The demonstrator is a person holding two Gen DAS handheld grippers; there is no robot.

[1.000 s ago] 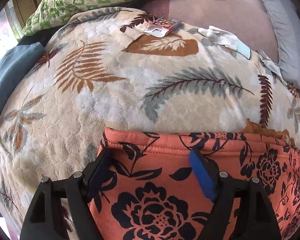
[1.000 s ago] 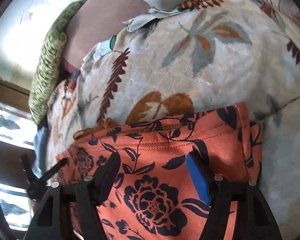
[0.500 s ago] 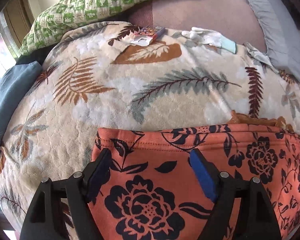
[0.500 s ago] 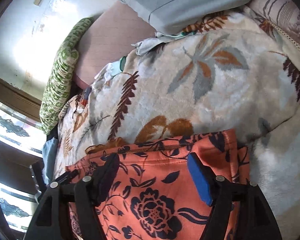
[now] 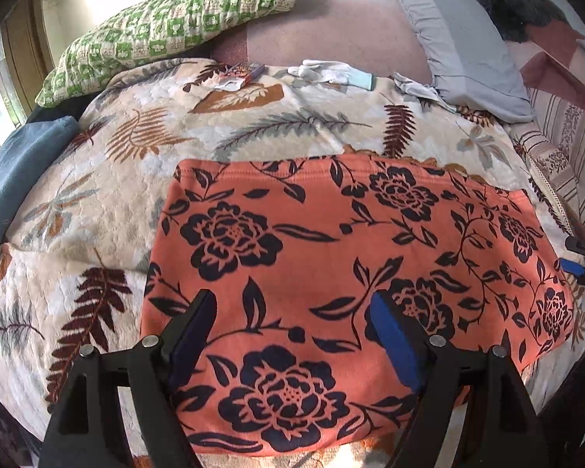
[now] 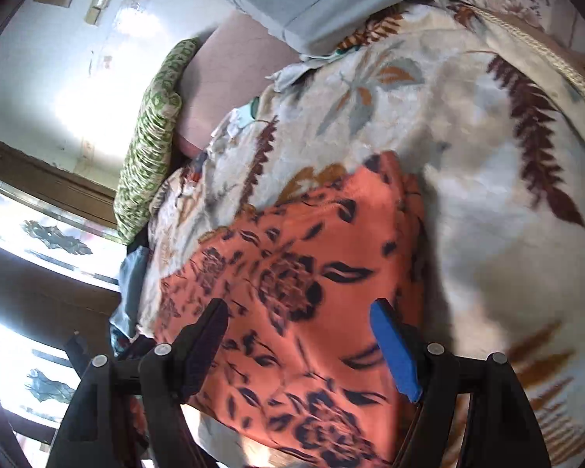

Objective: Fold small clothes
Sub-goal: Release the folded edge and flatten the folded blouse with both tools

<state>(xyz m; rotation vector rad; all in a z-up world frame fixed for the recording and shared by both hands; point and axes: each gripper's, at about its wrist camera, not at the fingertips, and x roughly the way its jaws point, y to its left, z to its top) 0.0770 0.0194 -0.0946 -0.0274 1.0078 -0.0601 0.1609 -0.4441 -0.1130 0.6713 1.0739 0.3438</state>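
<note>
The orange floral garment (image 5: 331, 257) looks soft and limp on the leaf-print blanket (image 5: 109, 195); grip its hemmed edge. Both jaws are spread, holding nothing.

Orange garment (image 5: 331, 257) printed with black flowers and leaves. Cream blanket (image 5: 109, 195) patterned with brown, rust and grey fern leaves. Green-and-white checked pillow (image 5: 175, 19). Plain grey pillow (image 5: 460, 39). Blue cloth (image 5: 15, 179). White glove (image 5: 323, 70).
</note>
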